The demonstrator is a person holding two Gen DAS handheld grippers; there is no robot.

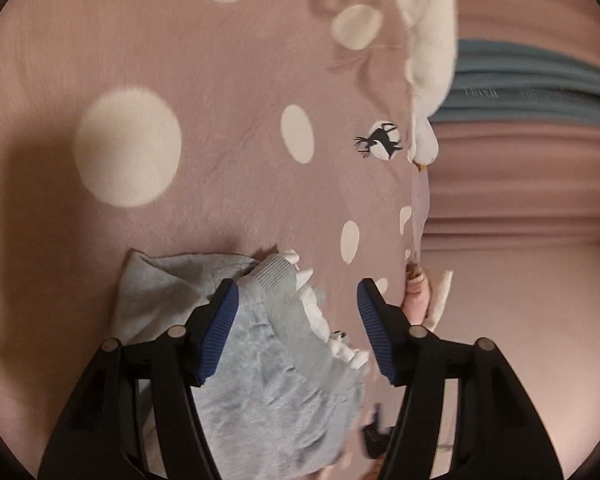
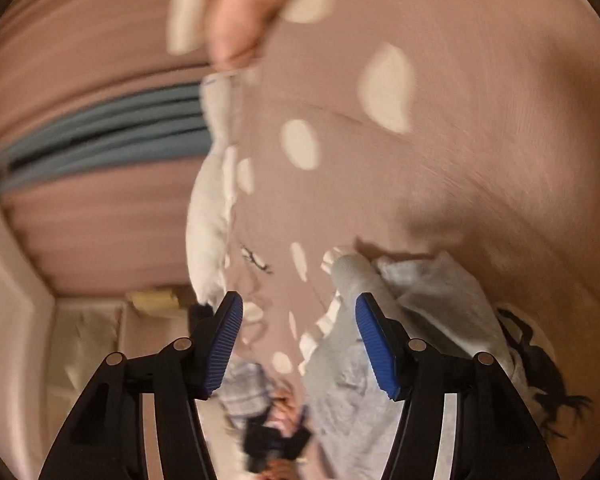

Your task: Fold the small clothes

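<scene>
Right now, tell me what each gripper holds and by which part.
Nothing is held. The left gripper stands open over the light grey garment, pads not pressing it. The right gripper is open too.

The left gripper [image 1: 298,330] sits at the bottom of its frame, fingers [image 1: 219,332] apart (blue ribbed pads facing inward). The right gripper [image 2: 299,342] stands likewise, its fingers [image 2: 376,350] also apart.

Garment [image 1: 268,360] lies crumpled on sheet [image 1: 220,80], below left gripper [image 1: 298,316]; right gripper [image 2: 298,328] beside garment's edge.
</scene>
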